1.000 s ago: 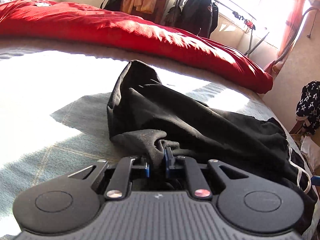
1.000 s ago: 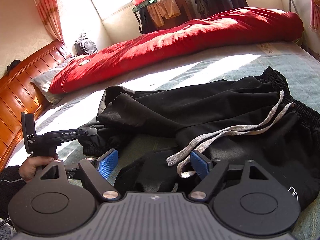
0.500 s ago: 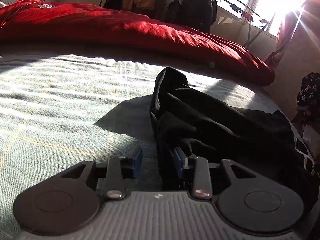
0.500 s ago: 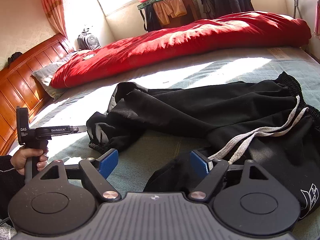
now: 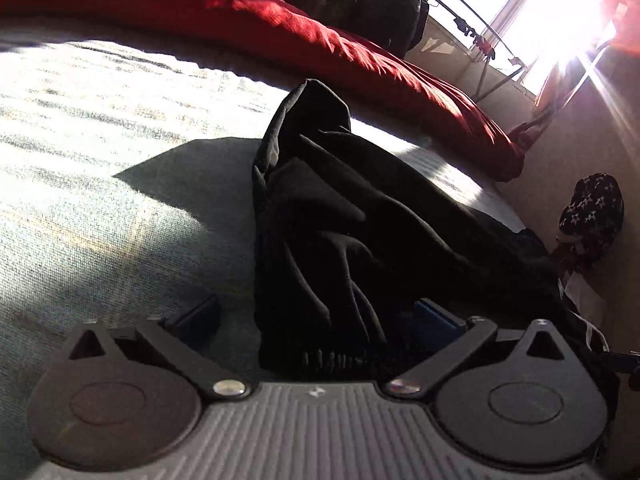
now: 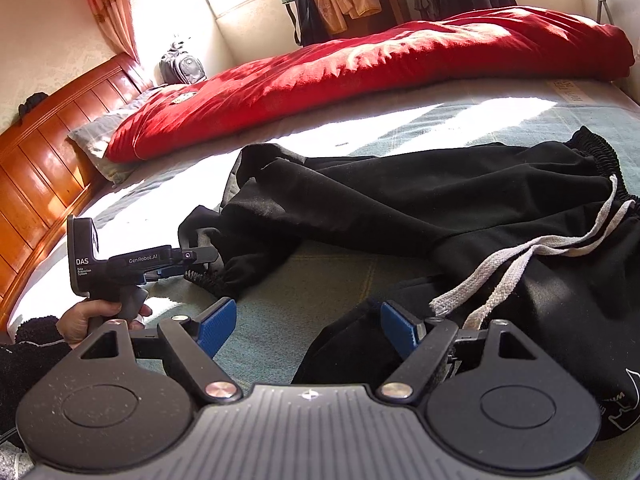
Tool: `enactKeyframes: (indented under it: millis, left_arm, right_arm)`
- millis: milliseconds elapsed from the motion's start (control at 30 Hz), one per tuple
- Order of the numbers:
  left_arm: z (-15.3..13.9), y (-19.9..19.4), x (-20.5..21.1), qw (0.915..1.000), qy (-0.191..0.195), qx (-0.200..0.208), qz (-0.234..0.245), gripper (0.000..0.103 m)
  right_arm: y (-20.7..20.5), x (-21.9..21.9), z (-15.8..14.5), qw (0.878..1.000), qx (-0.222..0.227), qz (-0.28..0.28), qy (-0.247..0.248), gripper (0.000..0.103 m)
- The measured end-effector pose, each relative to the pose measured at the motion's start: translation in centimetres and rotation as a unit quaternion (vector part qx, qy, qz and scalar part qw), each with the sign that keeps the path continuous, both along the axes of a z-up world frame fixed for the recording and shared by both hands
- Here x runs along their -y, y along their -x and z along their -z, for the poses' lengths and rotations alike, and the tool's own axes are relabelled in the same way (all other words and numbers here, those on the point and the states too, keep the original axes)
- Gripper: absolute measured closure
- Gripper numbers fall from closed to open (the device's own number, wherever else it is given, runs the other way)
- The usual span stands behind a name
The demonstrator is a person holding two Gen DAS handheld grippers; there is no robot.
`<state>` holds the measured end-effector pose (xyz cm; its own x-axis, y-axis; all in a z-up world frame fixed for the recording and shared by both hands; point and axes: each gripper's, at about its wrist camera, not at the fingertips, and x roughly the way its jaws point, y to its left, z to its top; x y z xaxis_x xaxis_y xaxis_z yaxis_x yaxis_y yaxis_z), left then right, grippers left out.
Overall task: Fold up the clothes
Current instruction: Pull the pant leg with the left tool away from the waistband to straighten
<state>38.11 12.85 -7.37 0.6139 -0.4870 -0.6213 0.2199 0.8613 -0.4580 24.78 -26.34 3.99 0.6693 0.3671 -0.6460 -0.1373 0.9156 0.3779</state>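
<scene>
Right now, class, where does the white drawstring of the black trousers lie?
In the right wrist view, the white drawstring trails across the black trousers at right, from the waistband down toward the right tool.

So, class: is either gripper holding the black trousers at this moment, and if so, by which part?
Nothing is held. The left gripper has just opened, its jaws apart around the cuff of the black trousers; the right gripper is open too.

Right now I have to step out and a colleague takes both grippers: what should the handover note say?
Left gripper: jaws have just been opening, now wide; a trouser cuff lies between them, pads not pressing it.
Right gripper: open, holding nothing, low over the near leg.
Black sweatpants lie crumpled across the bed, waistband and white drawstring toward the right in the right wrist view.
Done: cuff released on the bed.
Left: flatten the legs, then fold; no neat fold shows yet.
</scene>
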Motion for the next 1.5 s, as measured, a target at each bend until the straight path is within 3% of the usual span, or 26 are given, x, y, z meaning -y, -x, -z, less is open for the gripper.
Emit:
enactKeyframes:
  millis: [100, 133, 200, 233, 400, 467, 567, 967, 1233, 1500]
  left_arm:
    - [-0.3, 0.2, 0.7, 0.9997, -0.02, 0.004, -0.01, 0.001]
    - [-0.6, 0.2, 1.1, 0.9992, -0.036, 0.005, -0.019, 0.006]
    - [-1.3, 0.5, 2.0, 0.9967, -0.075, 0.022, -0.02, 0.035]
    - [-1.5, 0.5, 2.3, 0.9965, -0.077, 0.028, -0.012, 0.057]
    - [-1.0, 0.8, 2.7, 0.9967, -0.07, 0.024, -0.032, 0.071]
    - [-1.2, 1.1, 2.6, 0.9967, -0.065, 0.027, -0.04, 0.082]
    - [-2.1, 1.7, 2.7, 0.9948, -0.082, 0.039, -0.047, 0.088]
    - [-6.2, 0.8, -3.0, 0.9847, -0.14, 0.074, -0.073, 0.094]
    - [-6.7, -4.4, -9.6, 0.9821, -0.164, 0.045, -0.081, 0.094]
    - [-7.0, -9.3, -13.2, 0.9796, -0.177, 0.036, -0.088, 0.093]
  right_arm:
    - [0.0, 0.5, 0.4, 1.0, -0.002, -0.004, -0.011, 0.02]
    - [0.0, 0.6, 0.4, 1.0, -0.001, -0.007, -0.012, 0.02]
    - [0.1, 1.0, 0.5, 1.0, 0.002, -0.013, -0.013, 0.02]
    - [0.1, 1.1, 0.5, 1.0, 0.003, -0.016, -0.013, 0.02]
    - [0.3, 2.0, 0.6, 1.0, 0.004, -0.021, -0.019, 0.02]
    - [0.3, 2.3, 0.6, 1.0, 0.004, -0.022, -0.021, 0.02]
    - [0.2, 2.7, 0.6, 1.0, 0.002, -0.019, -0.021, 0.02]
    - [0.1, 1.1, -0.7, 1.0, 0.014, -0.014, -0.002, 0.02]
    - [-0.3, -3.0, -2.1, 0.999, 0.025, -0.021, 0.033, 0.02]
    - [-0.5, -6.8, -2.7, 0.997, 0.023, -0.022, 0.068, 0.02]
